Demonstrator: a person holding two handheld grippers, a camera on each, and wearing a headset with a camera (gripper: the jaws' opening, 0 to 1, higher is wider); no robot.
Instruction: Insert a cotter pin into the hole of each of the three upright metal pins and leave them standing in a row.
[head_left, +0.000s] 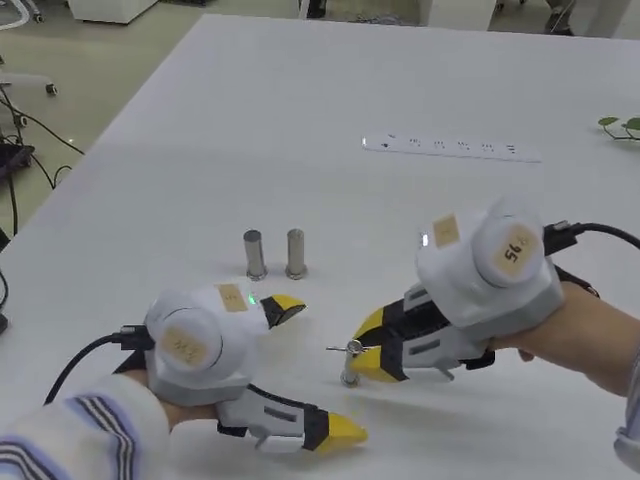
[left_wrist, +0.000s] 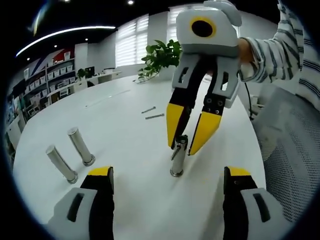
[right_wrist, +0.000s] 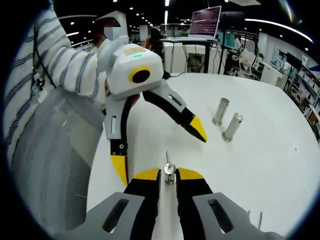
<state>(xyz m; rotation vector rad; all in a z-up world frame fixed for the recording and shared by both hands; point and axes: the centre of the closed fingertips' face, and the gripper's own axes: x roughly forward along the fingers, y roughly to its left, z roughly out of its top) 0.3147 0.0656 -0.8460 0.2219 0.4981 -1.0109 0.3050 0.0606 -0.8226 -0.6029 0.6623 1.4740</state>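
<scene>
Two bare metal pins (head_left: 254, 254) (head_left: 296, 253) stand upright side by side on the white table; they also stand at the left of the left gripper view (left_wrist: 80, 145) (left_wrist: 61, 164). A third metal pin (head_left: 350, 366) stands nearer me, with a thin cotter pin (head_left: 338, 348) through its top and poking out to the left. My right gripper (head_left: 372, 350) is shut on that cotter pin at the pin's top (right_wrist: 170, 171). My left gripper (head_left: 318, 370) stands wide open, its yellow-tipped jaws either side of the third pin (left_wrist: 177, 156) without touching it.
Two loose cotter pins (left_wrist: 154, 116) lie farther out on the table. A white power strip (head_left: 450, 148) lies across the far side, with plant leaves (head_left: 622, 125) at the right edge. A mesh chair (left_wrist: 295, 150) stands close behind the table's near edge.
</scene>
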